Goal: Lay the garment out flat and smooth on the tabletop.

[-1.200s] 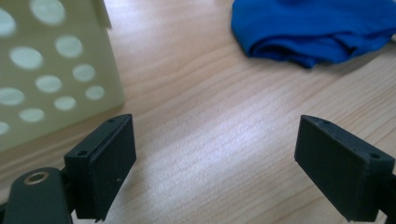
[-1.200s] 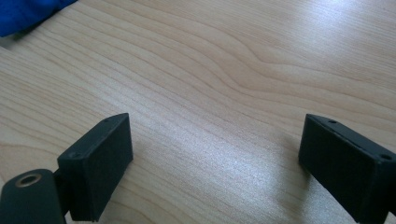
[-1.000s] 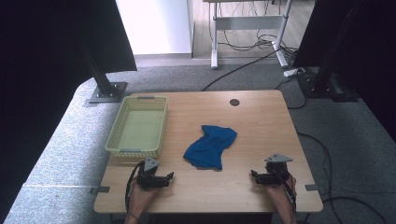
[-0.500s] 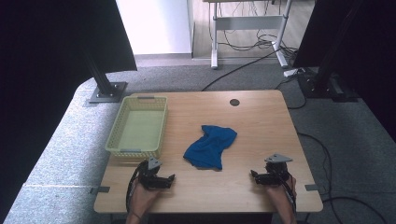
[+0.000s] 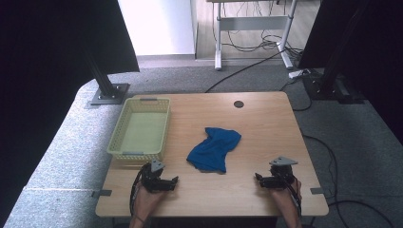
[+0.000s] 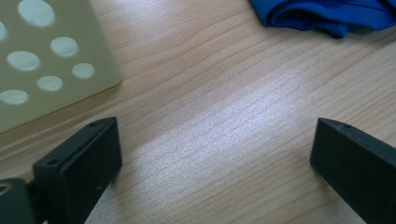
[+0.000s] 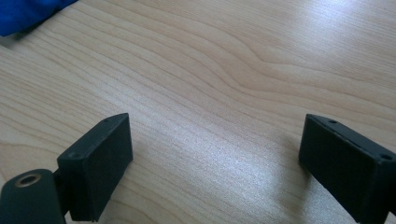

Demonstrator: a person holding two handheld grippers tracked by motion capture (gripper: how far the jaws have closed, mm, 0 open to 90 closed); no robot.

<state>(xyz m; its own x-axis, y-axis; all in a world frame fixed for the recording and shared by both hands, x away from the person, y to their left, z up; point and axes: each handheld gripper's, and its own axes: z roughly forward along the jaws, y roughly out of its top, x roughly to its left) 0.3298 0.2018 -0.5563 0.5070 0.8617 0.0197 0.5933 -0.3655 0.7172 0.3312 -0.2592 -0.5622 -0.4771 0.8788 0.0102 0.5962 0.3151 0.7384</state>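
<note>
Landmark: the blue cloth [image 5: 215,148], lying crumpled on the wooden table [image 5: 266,118] around its middle, nothing touching it.
Left gripper [image 5: 172,182]: low over the table's near edge, toward the person and to the left of the cloth, near it but apart; it points to the right, along the near edge.
Left gripper's jaws: spread wide with only bare wood between them in the left gripper view; they hold nothing.
Left hand [image 5: 147,199]: comes in from the bottom edge, forearm nearly straight up the picture, wrapped around the gripper's rear.
Right gripper [image 5: 260,180]: on the near side of the cloth and to its right, farther from it than the left one; it points left, along the table's near edge.
Right gripper's jaws: wide apart over bare wood in the right gripper view; nothing between them.
Right hand [image 5: 285,197]: enters from the bottom edge, forearm leaning slightly inward, holding the gripper low to the tabletop.
Basket [image 5: 124,128]: pale yellow-green, left of the cloth and clear of it, beyond the left gripper.
</note>
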